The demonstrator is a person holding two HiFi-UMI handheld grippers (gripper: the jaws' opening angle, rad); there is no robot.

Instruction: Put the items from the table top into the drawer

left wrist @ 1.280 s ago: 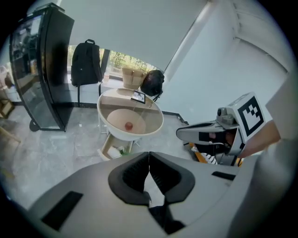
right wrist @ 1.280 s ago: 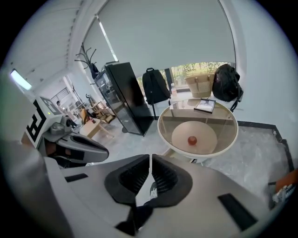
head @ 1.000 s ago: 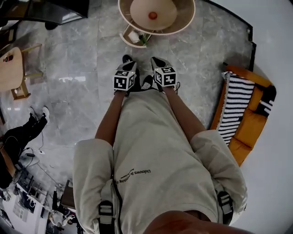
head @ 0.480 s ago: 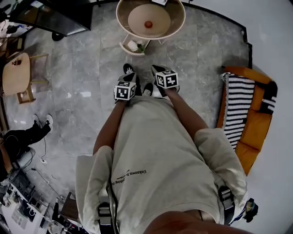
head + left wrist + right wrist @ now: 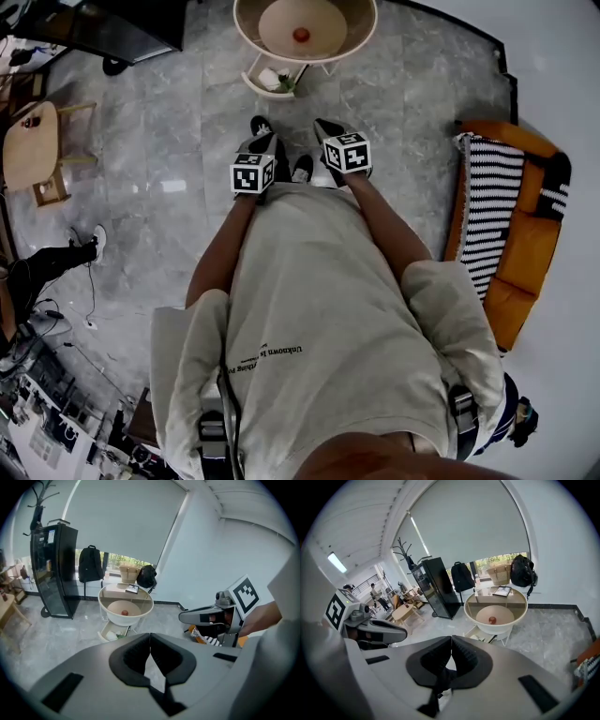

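Observation:
A small red item (image 5: 301, 35) lies on the top of the round cream table (image 5: 246, 42), some way ahead of me across the floor. Below the top, the table's drawer (image 5: 267, 82) stands pulled out with a few small things in it. My left gripper (image 5: 262, 141) and right gripper (image 5: 330, 136) are held side by side in front of the person's body, well short of the table. Both are shut with nothing between the pads. The left gripper view shows the red item (image 5: 124, 612) and the drawer (image 5: 112, 632) beyond the closed left gripper (image 5: 150, 651). The right gripper view shows the red item (image 5: 492, 619) past the closed right gripper (image 5: 451, 656).
A tall black cabinet (image 5: 51, 569) and a black backpack (image 5: 90, 564) stand behind the table. An orange sofa with a striped cushion (image 5: 506, 225) is at the right. A small wooden table (image 5: 28, 145) and a seated person (image 5: 37, 272) are at the left. Grey tiled floor lies between me and the table.
The person and both grippers have shifted over the floor, and the round table now sits a little higher in the head view. Both grippers stay shut and empty.

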